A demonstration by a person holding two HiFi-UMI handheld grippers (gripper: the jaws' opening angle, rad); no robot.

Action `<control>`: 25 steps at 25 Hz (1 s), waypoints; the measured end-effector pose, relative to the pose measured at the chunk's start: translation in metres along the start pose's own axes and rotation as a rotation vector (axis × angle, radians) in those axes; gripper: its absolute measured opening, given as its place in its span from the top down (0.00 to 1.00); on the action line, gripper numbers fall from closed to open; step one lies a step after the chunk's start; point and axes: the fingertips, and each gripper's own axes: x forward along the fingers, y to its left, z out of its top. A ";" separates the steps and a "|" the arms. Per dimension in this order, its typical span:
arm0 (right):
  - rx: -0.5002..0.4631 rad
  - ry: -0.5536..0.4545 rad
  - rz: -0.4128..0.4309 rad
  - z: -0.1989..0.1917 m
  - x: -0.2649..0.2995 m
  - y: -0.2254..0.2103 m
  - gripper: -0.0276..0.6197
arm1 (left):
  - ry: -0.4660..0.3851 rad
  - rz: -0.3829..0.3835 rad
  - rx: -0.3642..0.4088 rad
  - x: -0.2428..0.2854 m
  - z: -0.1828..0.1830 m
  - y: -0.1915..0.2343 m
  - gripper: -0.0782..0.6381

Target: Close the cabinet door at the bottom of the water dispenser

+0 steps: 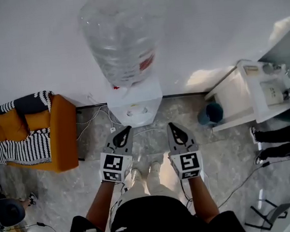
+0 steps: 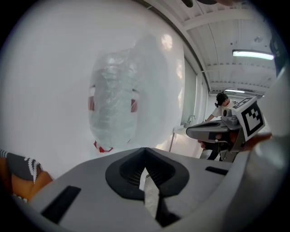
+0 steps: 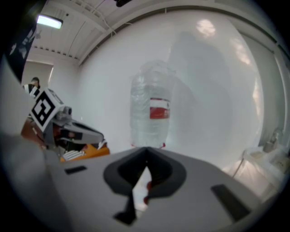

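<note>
A: White water dispenser (image 1: 135,106) stands at the wall (image 1: 36,47), near the person's shoes (image 1: 147,168), with a clear bottle (image 1: 119,39) on top. Where is its cabinet door?
B: Low on the front. No view shows it, so I cannot tell whether it is shut.
A: The grippers?
B: Left gripper (image 1: 126,131) and right gripper (image 1: 172,127) have jaws pressed together, empty, up level with the bottle. I judge: if the door stands open, one must go down and push it.
</note>
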 end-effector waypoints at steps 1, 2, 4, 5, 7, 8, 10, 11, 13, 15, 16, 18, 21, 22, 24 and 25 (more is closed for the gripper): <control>-0.003 -0.015 -0.003 0.009 -0.004 0.000 0.91 | -0.022 0.003 0.019 -0.006 0.011 -0.001 0.88; -0.006 -0.030 -0.007 0.018 -0.006 0.000 0.91 | -0.045 0.007 0.041 -0.011 0.021 0.000 0.88; -0.014 -0.062 -0.016 0.036 -0.010 -0.003 0.91 | -0.090 0.018 0.074 -0.019 0.041 0.002 0.88; -0.018 -0.075 -0.019 0.044 -0.011 -0.004 0.91 | -0.110 0.024 0.082 -0.023 0.050 0.004 0.88; -0.024 -0.094 -0.025 0.057 -0.017 -0.005 0.91 | -0.135 0.037 0.094 -0.033 0.064 0.005 0.88; -0.025 -0.102 -0.029 0.063 -0.021 -0.005 0.91 | -0.145 0.043 0.100 -0.039 0.070 0.004 0.88; -0.027 -0.121 -0.039 0.074 -0.031 -0.007 0.91 | -0.166 0.055 0.113 -0.051 0.081 0.003 0.88; -0.029 -0.133 -0.044 0.080 -0.036 -0.008 0.91 | -0.179 0.061 0.118 -0.056 0.087 0.002 0.88; -0.039 -0.154 -0.055 0.090 -0.043 -0.010 0.91 | -0.204 0.073 0.125 -0.067 0.096 0.002 0.88; -0.050 -0.172 -0.062 0.098 -0.049 -0.009 0.91 | -0.226 0.083 0.130 -0.075 0.105 0.002 0.88; -0.053 -0.180 -0.062 0.102 -0.052 -0.008 0.91 | -0.236 0.086 0.134 -0.078 0.109 0.001 0.88; -0.056 -0.190 -0.061 0.108 -0.057 -0.007 0.91 | -0.257 0.087 0.143 -0.084 0.118 -0.001 0.88; -0.057 -0.206 -0.062 0.113 -0.063 -0.005 0.91 | -0.283 0.088 0.166 -0.092 0.131 -0.006 0.88; -0.058 -0.211 -0.061 0.115 -0.064 -0.004 0.91 | -0.290 0.088 0.172 -0.094 0.133 -0.009 0.88; -0.059 -0.216 -0.061 0.116 -0.068 -0.003 0.91 | -0.300 0.087 0.179 -0.098 0.137 -0.013 0.88; -0.060 -0.218 -0.062 0.117 -0.069 -0.003 0.91 | -0.304 0.085 0.182 -0.099 0.138 -0.015 0.88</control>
